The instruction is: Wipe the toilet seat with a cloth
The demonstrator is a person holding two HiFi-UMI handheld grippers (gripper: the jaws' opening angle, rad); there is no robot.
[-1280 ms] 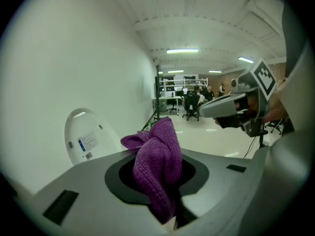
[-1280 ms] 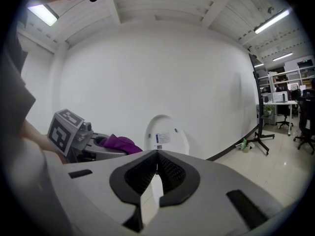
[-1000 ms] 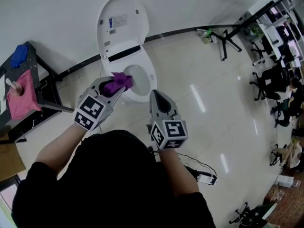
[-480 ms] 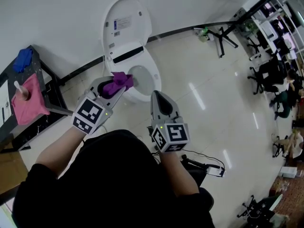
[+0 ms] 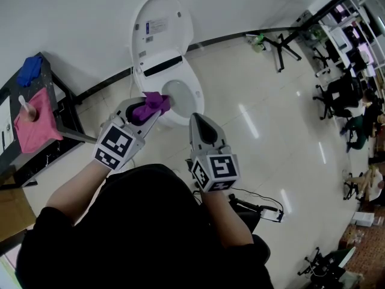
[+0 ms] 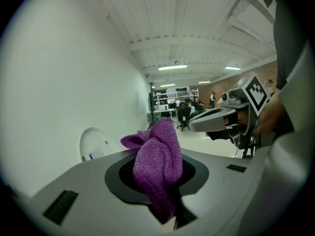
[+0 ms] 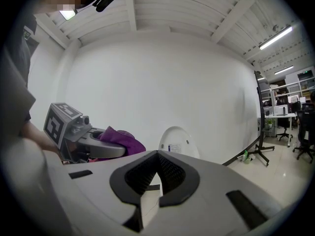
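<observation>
Far left, a dark rack (image 5: 57, 110) against the wall carries a pink cloth (image 5: 36, 122) and a blue cloth (image 5: 29, 70). The left gripper (image 5: 153, 108) is held out in front of the person, its fingers clamped on a bunched purple cloth (image 6: 157, 163), which stands up out of them. In the head view the cloth overlaps the near left rim of the toilet seat (image 5: 194, 88); contact cannot be confirmed. The seat is down and the lid (image 5: 161, 20) is raised against the white wall. The right gripper (image 7: 157, 168) is just beside the left one, level with the front edge of the toilet, fingers together with nothing between them. To the right lie glossy floor (image 5: 271, 137) and, well apart, office chairs (image 5: 346, 89).
</observation>
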